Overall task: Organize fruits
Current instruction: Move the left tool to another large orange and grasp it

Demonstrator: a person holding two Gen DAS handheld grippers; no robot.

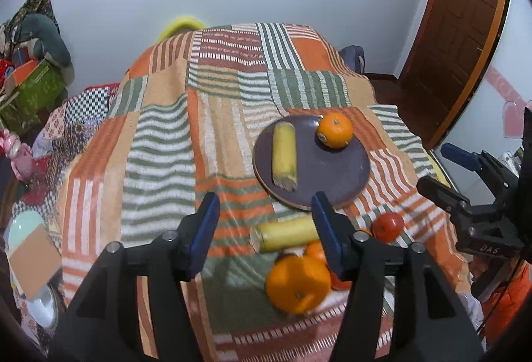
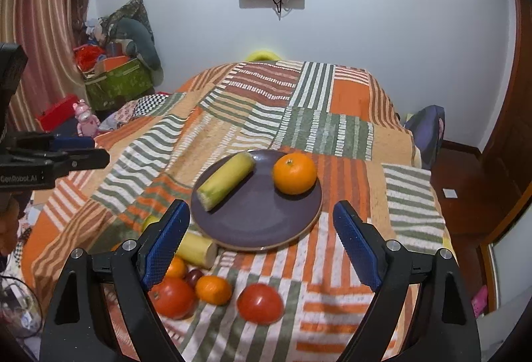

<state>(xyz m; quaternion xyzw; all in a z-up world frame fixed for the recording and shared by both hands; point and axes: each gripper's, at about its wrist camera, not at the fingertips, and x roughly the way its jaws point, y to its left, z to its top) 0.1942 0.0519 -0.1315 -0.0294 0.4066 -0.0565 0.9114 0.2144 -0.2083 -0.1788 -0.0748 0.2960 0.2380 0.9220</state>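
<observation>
Left wrist view shows the left gripper [image 1: 266, 219] wide open and empty, above the near part of the bed cover [image 1: 159, 142]. Between its fingers and a little below lie the loose fruits: a corn piece [image 1: 286, 234] just behind the right finger, a big orange [image 1: 297, 284] nearer to the camera, and a tomato [image 1: 387, 226] to the right. This corn lies with its long axis across the view, left to right, so the open fingers stand nearly across its ends and not across its sides; I judge the gripper must turn, or choose the round orange, which needs no such turning.

The plate [image 1: 332, 176] sits farther on, toward the right edge of the cover, and already carries one corn [image 1: 284, 156] and one orange [image 1: 335, 130], apart from each other.

In the right wrist view the right gripper [image 2: 261, 245] is also wide open and holds nothing; it hovers above the near rim of the plate [image 2: 259, 222]. Below it, near the front edge, are two tomatoes [image 2: 261, 303] [image 2: 173, 297], a small orange [image 2: 213, 290] and a dark small fruit [image 2: 194, 277], with the second corn [image 2: 198, 250] partly hidden by the left finger.

Both grippers are near the loose pile. The left one seems nearer to the big orange, the right one to the lone tomato. Several fruits remain off the plate, so the task is, I think, less than half done.
</observation>
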